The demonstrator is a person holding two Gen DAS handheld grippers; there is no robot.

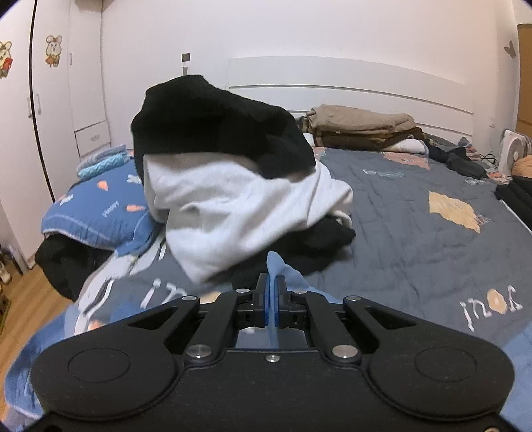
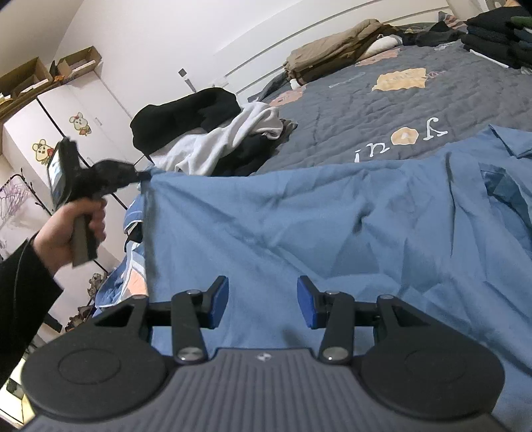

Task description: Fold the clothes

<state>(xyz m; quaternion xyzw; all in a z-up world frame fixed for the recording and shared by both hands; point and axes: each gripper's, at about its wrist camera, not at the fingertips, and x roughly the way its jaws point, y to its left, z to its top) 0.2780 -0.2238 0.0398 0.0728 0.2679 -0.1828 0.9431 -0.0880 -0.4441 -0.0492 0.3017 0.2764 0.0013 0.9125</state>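
Blue shirt point(image 2: 299, 226) spread over the near part of the bed point(image 2: 382, 109), just in front of the heap of black and white clothes point(image 2: 216, 139). Left gripper point(image 1: 273, 300) with jaws pinching a corner of the shirt, lifted beside the heap. Right gripper point(image 2: 262, 300) with jaws spread wide, above the shirt, gripping nothing.

White walls point(image 1: 299, 30) surround a bed with a white headboard point(image 1: 349, 76) and grey quilt point(image 1: 415, 232). A white wardrobe point(image 2: 66, 109) bearing mouse stickers point(image 1: 53, 50) stands left, cardboard boxes point(image 2: 30, 76) on top. Wooden floor point(image 1: 30, 299) shows below.
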